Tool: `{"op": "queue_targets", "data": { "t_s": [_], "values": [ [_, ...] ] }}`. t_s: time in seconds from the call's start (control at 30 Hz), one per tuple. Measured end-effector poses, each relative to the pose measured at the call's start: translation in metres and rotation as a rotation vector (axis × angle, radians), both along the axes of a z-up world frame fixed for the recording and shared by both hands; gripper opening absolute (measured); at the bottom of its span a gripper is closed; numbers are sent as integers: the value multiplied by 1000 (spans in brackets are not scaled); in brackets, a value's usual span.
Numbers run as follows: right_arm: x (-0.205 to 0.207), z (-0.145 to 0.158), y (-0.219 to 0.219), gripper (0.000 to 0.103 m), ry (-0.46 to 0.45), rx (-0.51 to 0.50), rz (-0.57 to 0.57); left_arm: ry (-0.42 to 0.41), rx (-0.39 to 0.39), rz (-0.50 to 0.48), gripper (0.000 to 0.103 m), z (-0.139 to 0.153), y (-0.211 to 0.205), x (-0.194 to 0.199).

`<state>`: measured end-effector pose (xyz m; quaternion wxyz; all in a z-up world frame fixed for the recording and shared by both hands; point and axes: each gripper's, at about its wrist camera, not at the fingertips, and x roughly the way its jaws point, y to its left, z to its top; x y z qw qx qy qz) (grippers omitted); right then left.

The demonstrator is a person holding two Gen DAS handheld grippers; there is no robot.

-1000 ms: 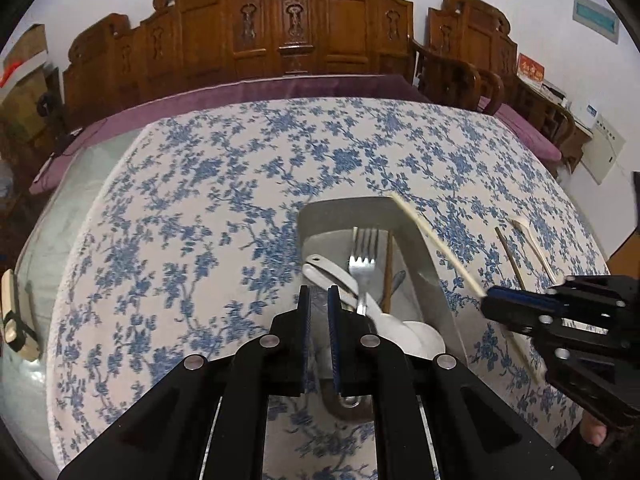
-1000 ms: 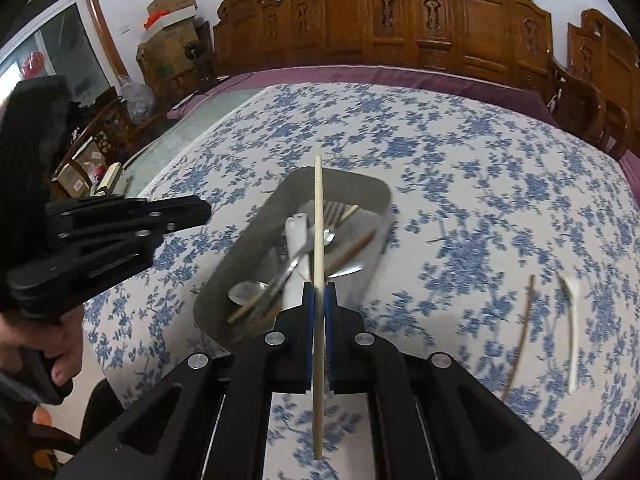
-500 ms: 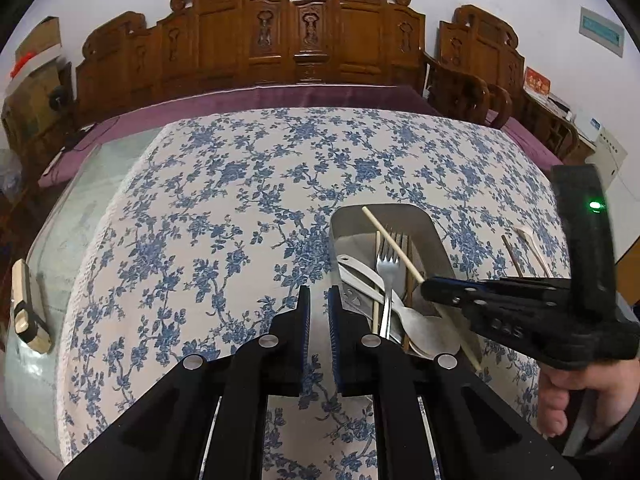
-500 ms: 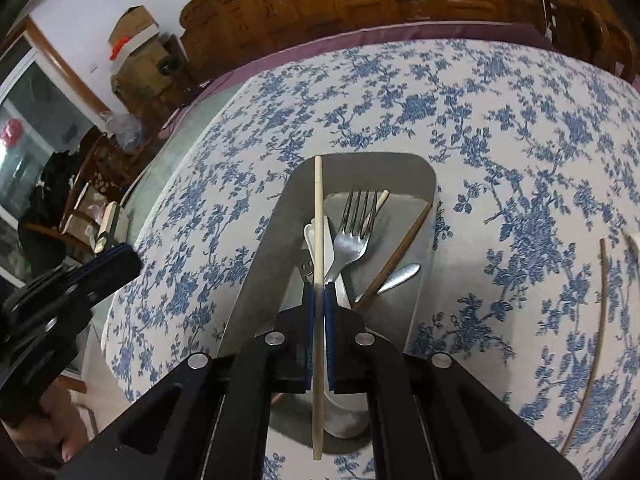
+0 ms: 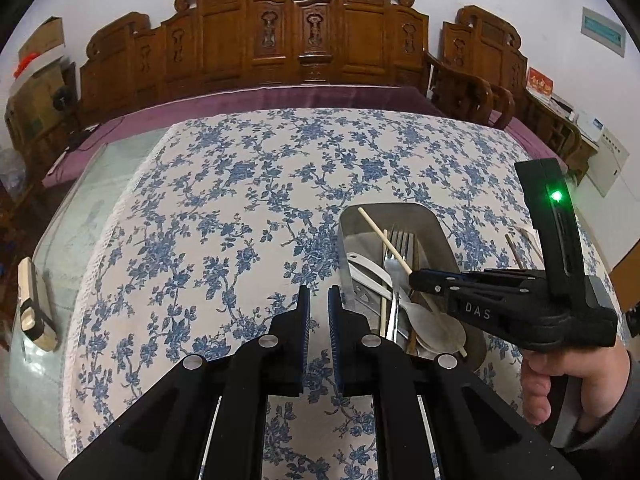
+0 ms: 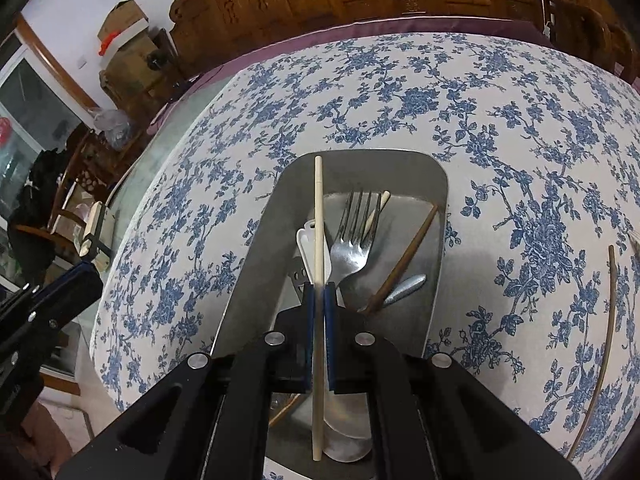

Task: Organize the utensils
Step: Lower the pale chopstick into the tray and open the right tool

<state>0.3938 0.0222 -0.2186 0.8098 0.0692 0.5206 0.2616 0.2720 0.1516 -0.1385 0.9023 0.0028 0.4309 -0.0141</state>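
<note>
My right gripper (image 6: 319, 288) is shut on a pale wooden chopstick (image 6: 318, 216) and holds it over the grey metal tray (image 6: 400, 160); it also shows in the left wrist view (image 5: 414, 276). The tray (image 5: 436, 228) holds a steel fork (image 6: 354, 240), a white spoon (image 6: 306, 244), a brown chopstick (image 6: 408, 256) and a second pale chopstick (image 6: 378, 208). My left gripper (image 5: 317, 300) is shut and empty, just left of the tray above the tablecloth.
A brown chopstick (image 6: 604, 340) and a white spoon (image 5: 530, 234) lie on the blue floral tablecloth (image 5: 240, 208) right of the tray. A small device (image 5: 34, 304) sits on the glass table edge at left. Carved wooden chairs (image 5: 304, 36) stand behind.
My right gripper has carried the pale chopstick left and down over the tray. My left gripper has drawn back left of the tray, still shut.
</note>
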Motion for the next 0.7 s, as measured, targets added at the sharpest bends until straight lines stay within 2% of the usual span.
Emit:
{"op": "queue_targets", "data": {
  "t_s": [0.2,0.37,0.43,0.53,0.7],
  "values": [
    [-4,4,7,10,-2,16,29,1,0,0,8,0,0,0],
    [-17,14,6,10,-61,-4,81,-2,-2,-7,8,2,-6,-1],
    [-23,20,1,10,-90,-14,95,-4,-4,-11,9,3,-10,-1],
    [-33,31,-13,10,-140,-28,110,-13,-5,-18,20,5,-18,-2],
    [-49,46,-50,10,-201,-50,109,-16,-7,-41,21,8,-33,-2]
  ]
}}
